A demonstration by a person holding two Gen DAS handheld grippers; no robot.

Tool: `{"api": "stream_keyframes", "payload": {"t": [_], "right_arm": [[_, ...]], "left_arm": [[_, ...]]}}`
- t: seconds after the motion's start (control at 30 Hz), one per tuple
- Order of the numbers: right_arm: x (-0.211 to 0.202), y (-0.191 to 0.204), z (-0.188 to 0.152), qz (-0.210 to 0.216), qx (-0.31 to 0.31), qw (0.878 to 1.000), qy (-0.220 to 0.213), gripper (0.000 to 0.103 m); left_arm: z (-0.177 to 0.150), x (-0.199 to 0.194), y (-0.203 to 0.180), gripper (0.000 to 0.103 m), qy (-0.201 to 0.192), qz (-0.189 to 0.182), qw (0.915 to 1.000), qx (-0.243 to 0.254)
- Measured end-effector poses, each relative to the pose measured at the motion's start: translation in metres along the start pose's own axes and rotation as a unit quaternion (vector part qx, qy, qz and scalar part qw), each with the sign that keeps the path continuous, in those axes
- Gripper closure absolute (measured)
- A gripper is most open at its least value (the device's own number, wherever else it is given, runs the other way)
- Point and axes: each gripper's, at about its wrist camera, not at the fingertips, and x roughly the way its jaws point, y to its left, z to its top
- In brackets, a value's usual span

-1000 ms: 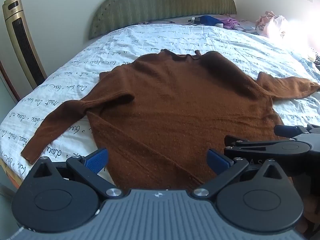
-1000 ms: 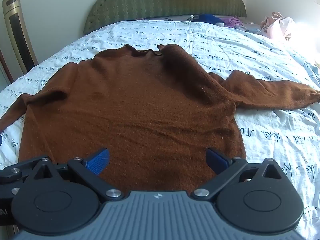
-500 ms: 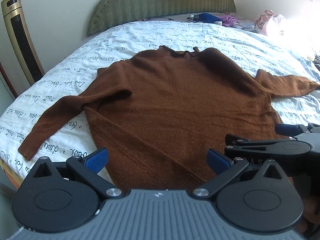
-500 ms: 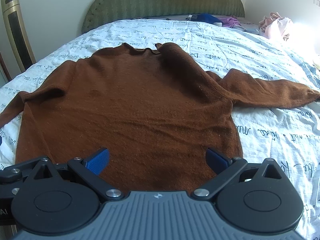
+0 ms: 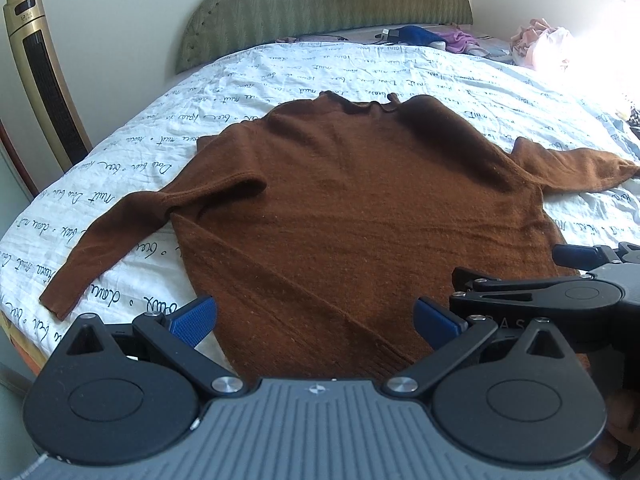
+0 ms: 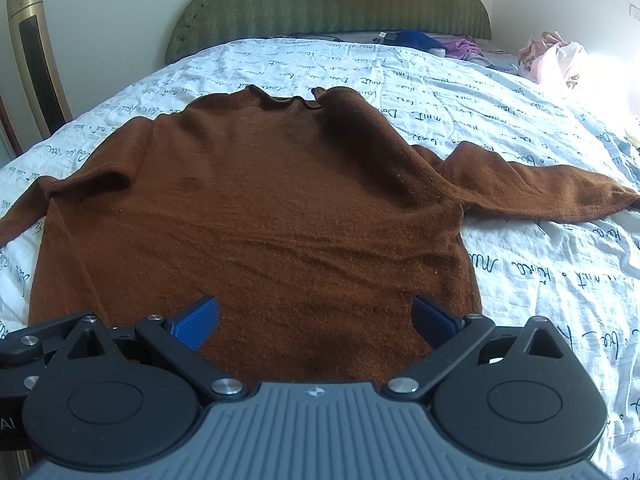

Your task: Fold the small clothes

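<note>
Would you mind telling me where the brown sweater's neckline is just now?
In both views the brown sweater lies flat on the bed sheet, its neckline at the far end, pointing toward the green headboard.

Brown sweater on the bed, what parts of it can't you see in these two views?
- Sweater bottom hem: mostly hidden in both views behind the open left tongs and right tongs.
- Left sleeve cuff: cut off by the right wrist view's left edge.
- Underside: hidden against the bedsheet.
</note>
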Motion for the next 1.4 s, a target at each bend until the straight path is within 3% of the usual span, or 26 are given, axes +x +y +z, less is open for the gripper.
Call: {"api": "stream_keyframes", "payload": {"t": [0.47, 0.63, 0.87, 1.4], "right_arm": [[-0.002, 0.001, 0.001, -0.006, -0.003, 1.000, -0.003, 0.000], [-0.003, 0.001, 0.000, -0.012, -0.006, 1.000, -0.006, 0.000], [-0.004, -0.006, -0.002, -0.011, -0.001, 1.000, -0.006, 0.000], [-0.002, -0.010, -0.005, -0.020, -0.001, 1.000, -0.005, 0.000]], "left_arm": [[0.001, 0.001, 0.005, 0.000, 0.004, -0.011, 0.9999, -0.006], [-0.001, -0.001, -0.001, 0.000, -0.007, 0.007, 0.9999, 0.008], [-0.001, 0.006, 0.001, 0.000, 0.007, -0.015, 0.9998, -0.004], [-0.002, 0.011, -0.002, 0.000, 0.015, -0.024, 0.9996, -0.006]]}}
